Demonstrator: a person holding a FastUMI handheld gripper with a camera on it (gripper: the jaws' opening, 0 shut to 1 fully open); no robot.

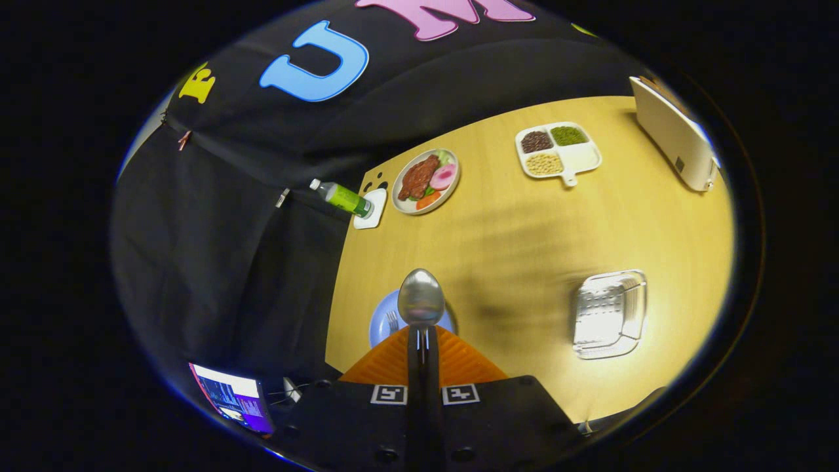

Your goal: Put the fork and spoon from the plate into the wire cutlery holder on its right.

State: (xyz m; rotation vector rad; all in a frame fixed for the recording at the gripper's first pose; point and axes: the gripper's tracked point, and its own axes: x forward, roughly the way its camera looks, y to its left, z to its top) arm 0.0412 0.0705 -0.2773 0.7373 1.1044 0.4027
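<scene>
The fingers [423, 341] are pressed together on the spoon [421, 298], whose handle runs between them and whose bowl points straight ahead, lifted above the blue plate [380, 324]. The fork [392, 321] lies on that plate, just left of the spoon. The wire cutlery holder [609, 313] sits to the right, across bare bench [518, 229], near the bench's near-right edge.

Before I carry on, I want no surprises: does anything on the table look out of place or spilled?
Nothing stands out. The gripper is shut on the spoon, lifted above the blue plate where the fork lies; no spill shows on the table.
</scene>
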